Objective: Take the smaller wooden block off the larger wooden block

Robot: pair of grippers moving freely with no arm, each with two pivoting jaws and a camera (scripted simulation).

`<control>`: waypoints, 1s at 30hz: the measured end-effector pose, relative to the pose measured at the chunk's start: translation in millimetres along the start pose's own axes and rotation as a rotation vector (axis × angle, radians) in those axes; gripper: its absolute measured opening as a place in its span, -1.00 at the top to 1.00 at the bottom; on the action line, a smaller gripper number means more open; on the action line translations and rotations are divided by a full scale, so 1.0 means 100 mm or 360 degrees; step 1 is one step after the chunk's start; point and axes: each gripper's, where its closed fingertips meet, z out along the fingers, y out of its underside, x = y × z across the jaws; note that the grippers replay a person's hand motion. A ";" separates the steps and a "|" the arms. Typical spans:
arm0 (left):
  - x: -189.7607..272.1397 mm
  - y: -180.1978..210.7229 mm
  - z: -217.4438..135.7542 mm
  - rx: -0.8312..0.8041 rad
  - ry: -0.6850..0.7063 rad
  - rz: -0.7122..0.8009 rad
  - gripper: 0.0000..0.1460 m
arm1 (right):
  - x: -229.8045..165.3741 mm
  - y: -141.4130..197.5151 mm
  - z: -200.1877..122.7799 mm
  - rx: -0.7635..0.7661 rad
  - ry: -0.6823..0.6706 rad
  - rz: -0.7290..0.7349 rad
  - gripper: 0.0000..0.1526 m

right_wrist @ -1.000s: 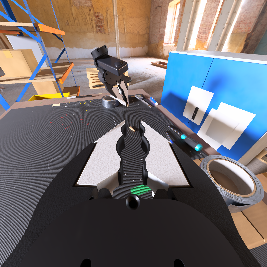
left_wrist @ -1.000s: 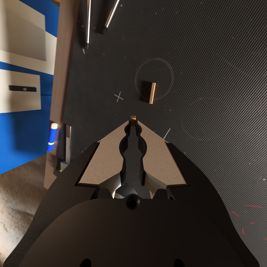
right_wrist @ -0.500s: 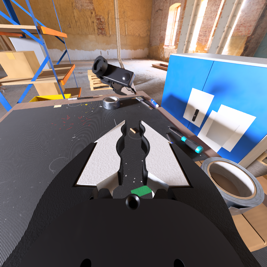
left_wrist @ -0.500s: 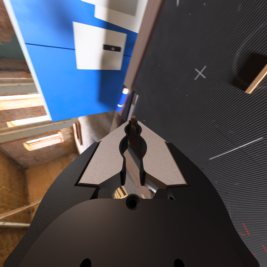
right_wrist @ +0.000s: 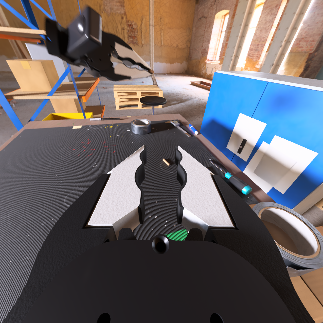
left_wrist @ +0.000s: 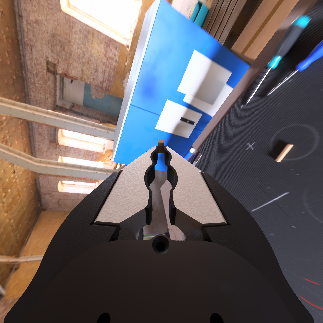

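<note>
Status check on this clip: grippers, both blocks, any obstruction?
Left gripper jaws shut on smaller wooden block, high above the mat. Right gripper open, empty. Larger wooden block alone on mat. Nothing obstructing.

Bright daylight from tall windows [right_wrist: 248,40], blown out in left wrist view. Left tongs [right_wrist: 150,70] motion-blurred; screwdrivers [left_wrist: 286,45] smeared. Wide-angle bending at edges. Soft shadows on surface [right_wrist: 43,174].

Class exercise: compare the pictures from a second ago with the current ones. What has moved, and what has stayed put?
The left claw, clamped on the smaller wooden block throughout, has risen high above the mat and swung toward the blue cabinet. The larger wooden block lies where it was. The right claw stays open and unmoved.
</note>
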 end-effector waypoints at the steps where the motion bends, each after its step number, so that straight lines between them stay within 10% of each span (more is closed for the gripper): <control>1: 0.00 -0.11 -0.15 0.0033 0.0020 -0.0013 0.92 | -0.02 0.01 0.01 -0.0017 -0.0013 -0.0016 0.53; 15: 0.57 -1.51 -1.62 0.0494 0.0316 0.0001 0.92 | -0.79 0.31 0.23 -0.0309 -0.0587 -0.0158 -0.06; 20: 0.57 -1.84 -1.89 0.0566 0.0364 0.0039 0.92 | -0.94 0.33 0.39 -0.0335 -0.0622 -0.0227 0.00; 26: 0.52 -2.08 -2.09 0.0591 0.0368 0.0072 0.92 | -1.12 0.11 0.42 -0.0199 -0.0681 -0.0297 0.64; 30: 0.53 -2.15 -2.17 0.0595 0.0366 0.0089 0.92 | -1.06 -0.01 0.45 -0.0153 -0.0573 -0.0240 0.20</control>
